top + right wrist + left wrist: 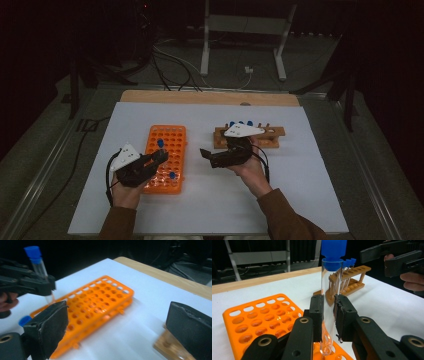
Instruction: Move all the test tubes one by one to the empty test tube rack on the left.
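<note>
Clear test tube (328, 305) with blue cap, upright, clamped between the closed jaws of the left gripper (329, 315), its bottom tip just above the near edge of the orange rack (262, 320). Right gripper (117, 330) empty, jaws spread wide, hovering over the white table (300, 190) between orange rack and wooden rack (272, 137). Another blue-capped tube (171, 175) standing in the orange rack.
</note>
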